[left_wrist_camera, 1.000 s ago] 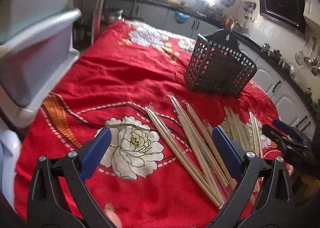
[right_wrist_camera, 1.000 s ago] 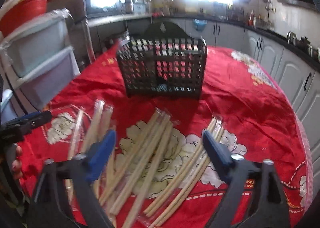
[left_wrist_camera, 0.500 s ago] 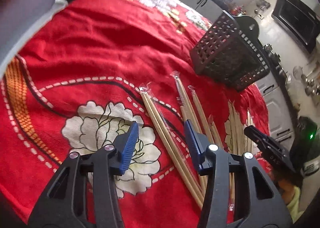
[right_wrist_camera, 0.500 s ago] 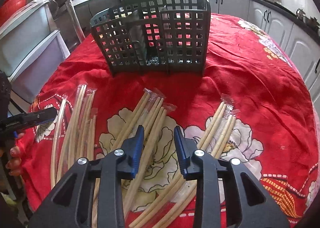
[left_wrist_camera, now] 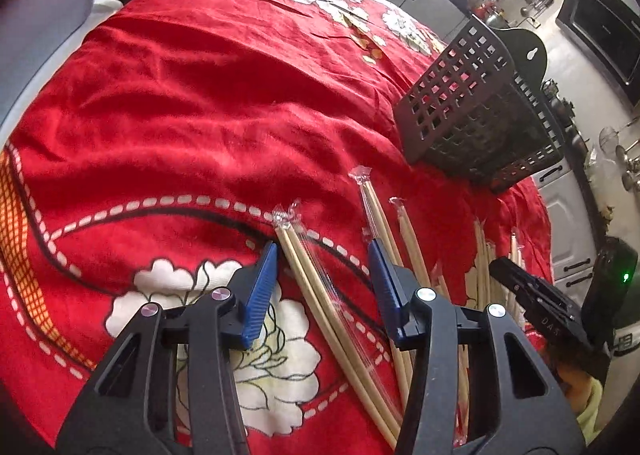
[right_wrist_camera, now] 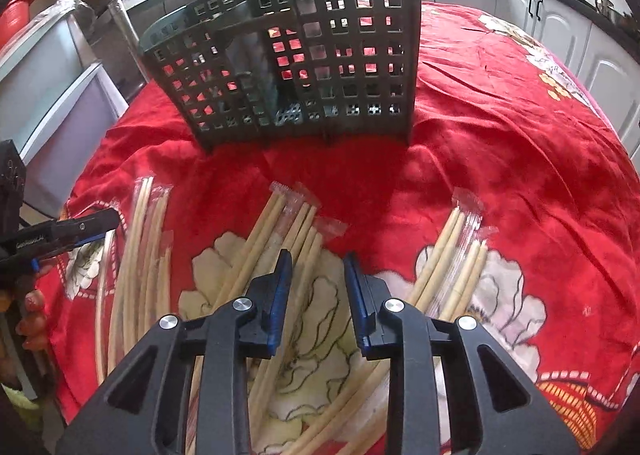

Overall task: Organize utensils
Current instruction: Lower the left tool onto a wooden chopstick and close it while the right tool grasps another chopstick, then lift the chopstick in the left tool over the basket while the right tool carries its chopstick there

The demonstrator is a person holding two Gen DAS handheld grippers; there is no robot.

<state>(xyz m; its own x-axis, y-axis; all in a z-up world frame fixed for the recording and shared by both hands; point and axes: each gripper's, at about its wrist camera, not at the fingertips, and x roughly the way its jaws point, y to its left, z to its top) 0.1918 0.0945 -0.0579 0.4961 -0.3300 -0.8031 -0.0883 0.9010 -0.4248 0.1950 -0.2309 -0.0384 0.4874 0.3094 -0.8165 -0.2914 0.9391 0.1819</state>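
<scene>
Several wrapped pairs of wooden chopsticks lie on a red flowered tablecloth (left_wrist_camera: 192, 103). A black perforated utensil basket (right_wrist_camera: 296, 63) stands upright behind them; it also shows in the left wrist view (left_wrist_camera: 476, 111). My left gripper (left_wrist_camera: 322, 255) is open low over the cloth, its blue pads on either side of one wrapped chopstick pair (left_wrist_camera: 320, 295). My right gripper (right_wrist_camera: 316, 263) is open with a narrow gap, over the middle bundle of chopsticks (right_wrist_camera: 280, 239). Another bundle (right_wrist_camera: 452, 263) lies to its right and one (right_wrist_camera: 140, 255) to its left.
Grey plastic drawers (right_wrist_camera: 52, 95) stand off the table's left side. Kitchen cabinets (right_wrist_camera: 560, 15) and a counter run behind the table. The other gripper (left_wrist_camera: 540, 303) shows at the right edge of the left wrist view.
Both grippers moved down and forward toward the chopsticks. Both narrowed from wide open a second ago; the left has widened a little in the last half second.
</scene>
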